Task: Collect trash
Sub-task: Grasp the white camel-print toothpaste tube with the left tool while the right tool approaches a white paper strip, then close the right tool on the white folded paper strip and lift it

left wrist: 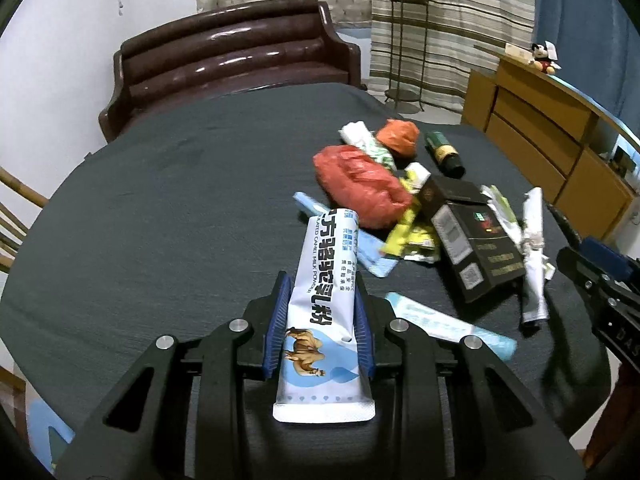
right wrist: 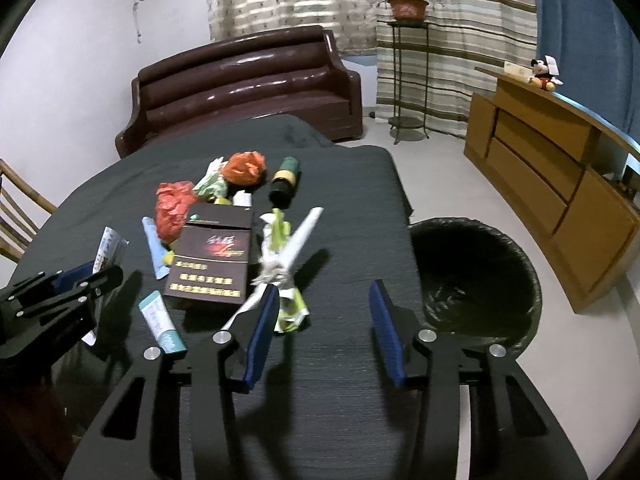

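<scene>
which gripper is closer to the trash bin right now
Right. The right gripper hangs over the table edge just beside the trash bin. The left gripper, holding a milk powder sachet, sits across the table, far from it.

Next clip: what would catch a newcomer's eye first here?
The left tongs clamp a blue-and-white milk powder sachet above the dark tablecloth. Beyond it lies a litter heap around a black carton. Off the table's right edge stands a black-lined bin.

Red bag (left wrist: 360, 186), black carton (left wrist: 468, 236), dark grey tablecloth (left wrist: 180, 200)
</scene>
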A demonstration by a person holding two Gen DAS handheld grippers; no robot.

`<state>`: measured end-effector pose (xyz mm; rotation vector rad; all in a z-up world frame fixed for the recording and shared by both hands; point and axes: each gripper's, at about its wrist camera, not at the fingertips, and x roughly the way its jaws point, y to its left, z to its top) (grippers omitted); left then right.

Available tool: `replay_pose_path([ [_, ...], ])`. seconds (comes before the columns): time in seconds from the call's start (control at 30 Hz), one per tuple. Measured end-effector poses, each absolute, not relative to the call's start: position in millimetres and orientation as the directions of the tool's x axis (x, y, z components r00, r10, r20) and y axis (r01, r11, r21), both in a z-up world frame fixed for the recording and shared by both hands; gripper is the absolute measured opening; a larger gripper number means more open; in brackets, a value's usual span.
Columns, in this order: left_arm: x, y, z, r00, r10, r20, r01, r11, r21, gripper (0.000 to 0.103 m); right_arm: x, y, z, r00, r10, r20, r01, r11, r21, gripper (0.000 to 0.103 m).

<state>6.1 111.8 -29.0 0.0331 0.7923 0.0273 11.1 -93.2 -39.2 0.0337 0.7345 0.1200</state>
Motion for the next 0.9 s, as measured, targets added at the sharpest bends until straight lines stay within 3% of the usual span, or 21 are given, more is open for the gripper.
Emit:
replay_pose_path([
  [0.33, 9, 137, -27, 0.704, 0.045, -0.708, -0.039, 0.999, 0.025, 0.029, 40, -84, -35, 0.748, 0.094, -0.656, -0.062, 0.995, 0.072, 0.046],
  [0.6, 18, 141, -27, 0.713, 0.064, -0.698, -0.044, 0.998, 0.047, 0.029, 57, -85, -45, 0.708, 0.131, -0.694, -0.065, 0.991, 0.121, 0.032],
  [0.77, 24, 143, -31, 0.701, 0.057, -0.711, -0.048, 0.998, 0.032, 0.029, 58, -82, -47, 0.700, 0.169, -0.694, -0.089, 0.985, 0.150, 0.016],
  [0.9, 25, 141, -36, 0.694, 0.047, -0.719, -0.045, 0.999, 0.022, 0.030, 55, -81, -46, 0.695, 0.191, -0.693, -0.100, 0.980, 0.170, 0.013],
])
